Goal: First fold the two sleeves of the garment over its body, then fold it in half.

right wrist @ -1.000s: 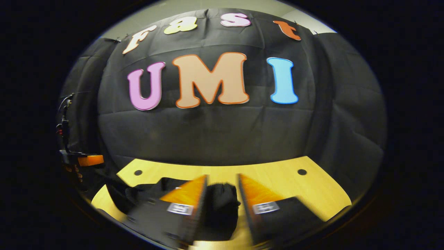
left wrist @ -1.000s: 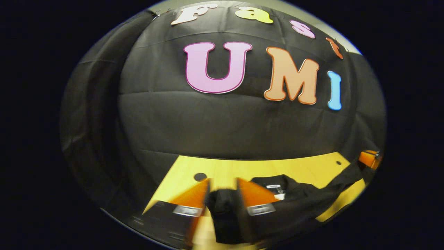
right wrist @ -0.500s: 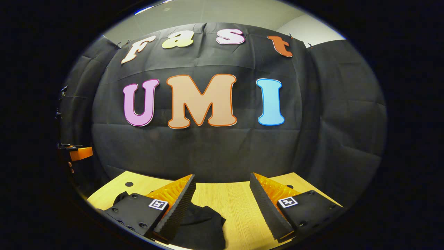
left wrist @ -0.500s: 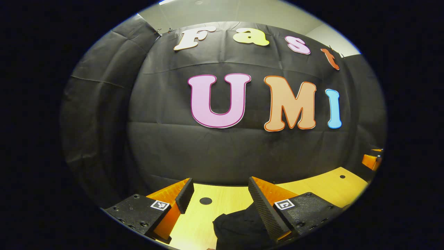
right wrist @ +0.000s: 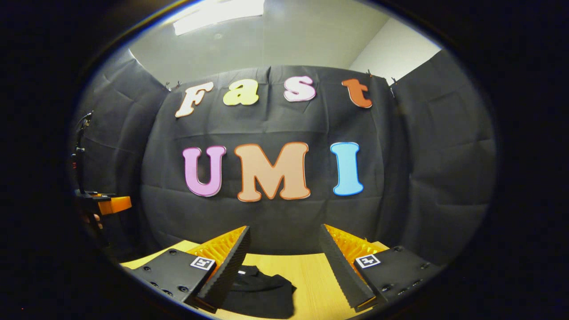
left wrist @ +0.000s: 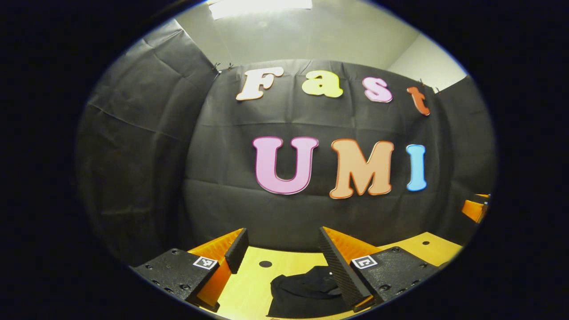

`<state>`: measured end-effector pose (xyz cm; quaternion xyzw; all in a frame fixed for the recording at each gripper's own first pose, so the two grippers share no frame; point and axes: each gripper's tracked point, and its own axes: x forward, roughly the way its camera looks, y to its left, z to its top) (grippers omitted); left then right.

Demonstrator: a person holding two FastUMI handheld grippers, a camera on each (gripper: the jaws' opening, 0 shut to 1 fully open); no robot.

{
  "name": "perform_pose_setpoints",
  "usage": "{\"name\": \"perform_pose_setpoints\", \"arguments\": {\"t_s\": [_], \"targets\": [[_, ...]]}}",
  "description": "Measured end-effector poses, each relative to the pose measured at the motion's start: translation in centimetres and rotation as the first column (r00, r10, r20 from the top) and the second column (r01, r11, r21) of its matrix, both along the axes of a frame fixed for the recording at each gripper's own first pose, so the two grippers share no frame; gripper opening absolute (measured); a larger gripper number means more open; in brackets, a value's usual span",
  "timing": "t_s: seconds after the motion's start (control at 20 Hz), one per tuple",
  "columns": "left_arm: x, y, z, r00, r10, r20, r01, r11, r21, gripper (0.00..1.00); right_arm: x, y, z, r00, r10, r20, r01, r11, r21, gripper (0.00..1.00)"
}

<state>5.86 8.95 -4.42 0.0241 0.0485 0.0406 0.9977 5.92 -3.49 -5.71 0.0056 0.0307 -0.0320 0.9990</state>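
Jaws of both grippers stand spread wide, nothing between them. Left gripper point(left wrist: 278, 251) and right gripper point(right wrist: 284, 249) both hang above the table, tipped up toward the booth wall.

Booth wall point(left wrist: 146, 178): black cloth, closes the table in at 12 o'clock in both views, and at 9 o'clock in the left gripper view. No room to travel past the far edge.

Table point(left wrist: 249, 284): pale wood, bare on the near-left side in the left gripper view. In the right gripper view the table point(right wrist: 315, 280) is bare from 6 toward 4 o'clock. Open room for moving on both sides.

Garment point(left wrist: 306, 289): dark, lying as a compact bundle on the table at 6 o'clock, partly behind one finger. In the right gripper view the garment point(right wrist: 262, 293) sits at 6 to 7 o'clock, well clear of the table edges that show.

Judgement: no sleeve sticks out; folds look done. Neatness of the fold cannot be told. Likely left: withdraw only.
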Motion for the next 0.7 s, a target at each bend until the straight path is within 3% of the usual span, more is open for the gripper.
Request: {"name": "perform_pose_setpoints", "arguments": {"t_s": [0.45,0.7], "targets": [[-8.4,-2.2,4.5,0.994,-0.094,0.062,0.096,0.995,-0.028,0.93,-10.5,2.0,2.7,0.998,-0.047,0.029,0.046,0.999,0.017,0.98],[-10.6,-2.0,5.8,0.992,-0.095,0.078,0.096,0.995,-0.016,0.94,-12.9,3.3,3.3,0.999,-0.033,0.027,0.033,0.999,0.003,0.97]]}}
